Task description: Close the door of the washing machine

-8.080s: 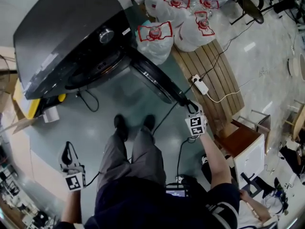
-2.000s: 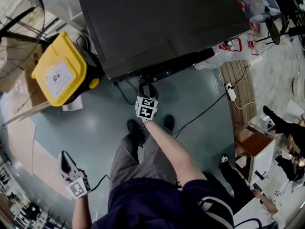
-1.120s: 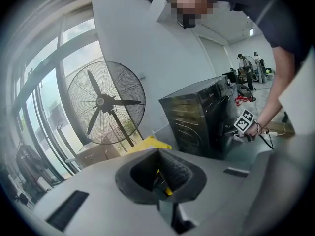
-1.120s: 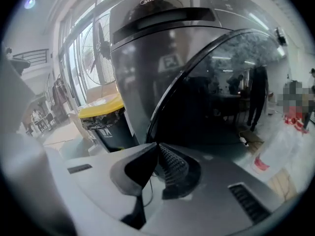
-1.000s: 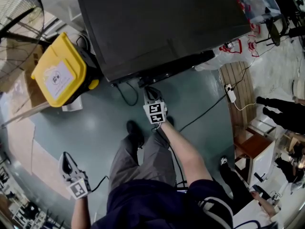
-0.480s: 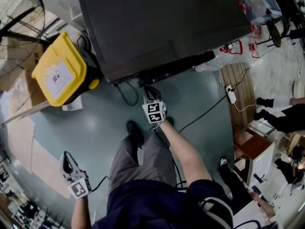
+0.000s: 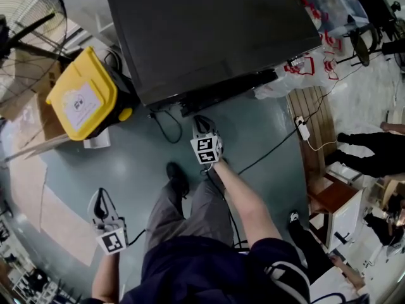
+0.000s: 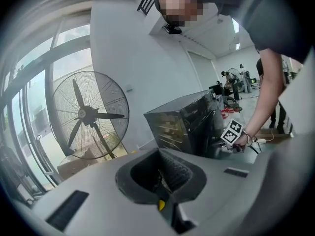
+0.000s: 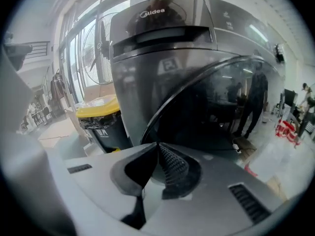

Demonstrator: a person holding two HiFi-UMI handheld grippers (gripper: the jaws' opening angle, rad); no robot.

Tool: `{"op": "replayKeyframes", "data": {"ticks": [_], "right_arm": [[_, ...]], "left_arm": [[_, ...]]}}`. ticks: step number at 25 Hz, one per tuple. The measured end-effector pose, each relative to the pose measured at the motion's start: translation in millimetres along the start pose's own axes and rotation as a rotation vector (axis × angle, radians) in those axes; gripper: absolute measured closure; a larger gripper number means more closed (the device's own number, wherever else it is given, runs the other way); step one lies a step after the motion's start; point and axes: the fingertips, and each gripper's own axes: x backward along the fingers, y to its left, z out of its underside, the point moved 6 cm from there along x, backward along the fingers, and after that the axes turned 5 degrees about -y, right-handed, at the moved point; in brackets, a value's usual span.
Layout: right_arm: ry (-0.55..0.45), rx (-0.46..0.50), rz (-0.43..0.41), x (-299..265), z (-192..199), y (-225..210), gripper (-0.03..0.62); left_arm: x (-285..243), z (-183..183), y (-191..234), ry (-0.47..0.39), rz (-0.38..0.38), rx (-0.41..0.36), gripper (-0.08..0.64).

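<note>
While the door (image 7: 229, 90) of the washing machine (image 7: 209, 37) lay shut at twelve o'clock, the right gripper (image 7: 200, 120) hovered just before it, jaws pressed together and empty, like the left gripper (image 7: 100, 199) at seven o'clock.

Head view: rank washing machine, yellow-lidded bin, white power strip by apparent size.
1. washing machine
2. yellow-lidded bin
3. white power strip
The machine's top is nearer the camera, but the gaps are wide enough to rank.

Ahead of me stands the washer (image 7: 209, 37); bin (image 7: 85, 94) left of it, fan (image 7: 25, 11) beyond the bin, bags (image 7: 304, 68) right; my right gripper (image 7: 200, 121) just before its front.
</note>
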Motion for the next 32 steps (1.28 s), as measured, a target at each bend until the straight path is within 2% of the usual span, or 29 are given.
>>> {"op": "replayKeyframes", "data": {"ticks": [3,10,17,25,29,32], "right_arm": [[-0.031,0.027,-0.019,24.6,-16.7,1.9,0.560],[-0.093,0.007,-0.025,100.0,-66.2,-1.8,0.560],[-0.147,-0.018,-0.032,192.8,-131.4,-6.9,0.560],[-0.273,-0.022,-0.041,295.2,-219.0,-3.9,0.557],[-0.292,0.039,-0.044,329.3,-245.8,-1.9,0.552],[-0.315,0.046,-0.049,348.6,-266.5,-4.5,0.552]], "left_arm": [[-6.6,-13.4,-14.8,-0.012,0.033,0.016,0.540],[-28.8,-49.5,-47.4,-0.054,0.105,0.046,0.540],[-35.5,-105.6,-75.6,-0.133,0.156,0.114,0.540],[-26.2,-162.6,-102.8,-0.221,0.221,0.177,0.540],[-19.5,-191.6,-114.2,-0.251,0.249,0.195,0.540],[-18.8,-209.3,-119.6,-0.272,0.248,0.200,0.540]]}}
